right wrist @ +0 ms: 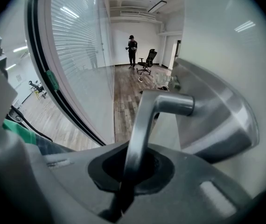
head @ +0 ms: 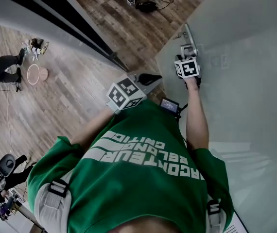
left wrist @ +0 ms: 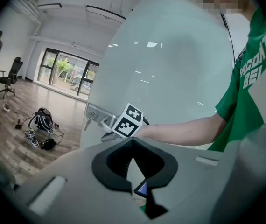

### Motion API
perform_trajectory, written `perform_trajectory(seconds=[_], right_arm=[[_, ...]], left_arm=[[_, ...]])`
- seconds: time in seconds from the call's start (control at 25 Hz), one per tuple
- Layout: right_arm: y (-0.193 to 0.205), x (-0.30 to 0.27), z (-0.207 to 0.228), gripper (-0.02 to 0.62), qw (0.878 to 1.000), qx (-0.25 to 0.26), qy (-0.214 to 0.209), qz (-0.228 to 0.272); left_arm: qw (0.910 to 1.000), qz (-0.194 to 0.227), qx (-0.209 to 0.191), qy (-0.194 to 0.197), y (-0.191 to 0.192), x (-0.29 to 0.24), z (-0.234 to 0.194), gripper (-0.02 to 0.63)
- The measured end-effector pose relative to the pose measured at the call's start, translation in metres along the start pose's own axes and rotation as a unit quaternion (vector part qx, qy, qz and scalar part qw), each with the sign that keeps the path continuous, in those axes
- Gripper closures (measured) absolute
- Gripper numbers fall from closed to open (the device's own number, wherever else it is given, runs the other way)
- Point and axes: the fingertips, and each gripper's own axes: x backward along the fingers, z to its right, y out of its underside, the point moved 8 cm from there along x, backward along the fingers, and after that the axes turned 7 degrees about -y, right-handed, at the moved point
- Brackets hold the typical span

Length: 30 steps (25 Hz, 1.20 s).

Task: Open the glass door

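Only its own view shows right gripper (right wrist: 126, 178) clenching the handle (right wrist: 144, 120); left gripper (left wrist: 133, 146) closed.

Door (head: 245, 81): frosted glass, upright, swung clear of the dark frame (head: 75, 23); floor shows in the gap.
Handle (right wrist: 144, 120): brushed-metal lever on a metal plate (right wrist: 217, 111), near the door's free edge.

The head camera looks steeply down over the person (head: 129, 178) at the glass door (head: 240, 81), the left gripper camera faces right towards that door from near, the right gripper camera sits tight against the door handle (right wrist: 142, 120), and all 3 views share that handle.
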Motion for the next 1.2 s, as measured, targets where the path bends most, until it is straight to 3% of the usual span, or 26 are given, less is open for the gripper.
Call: perform_trajectory(seconds=[0.76,1.2], right_arm=[[0.03,0.01,0.082,0.604,0.997,-0.062,0.028,-0.033],[0.049,0.023,0.118,0.604,0.991,-0.107,0.059,-0.057]], left_arm=[[0.9987,-0.009,-0.017,0.047,-0.029,-0.056,-0.029,0.589],[0.9967,-0.016,-0.032,0.073,-0.037,-0.058,-0.034,0.589]])
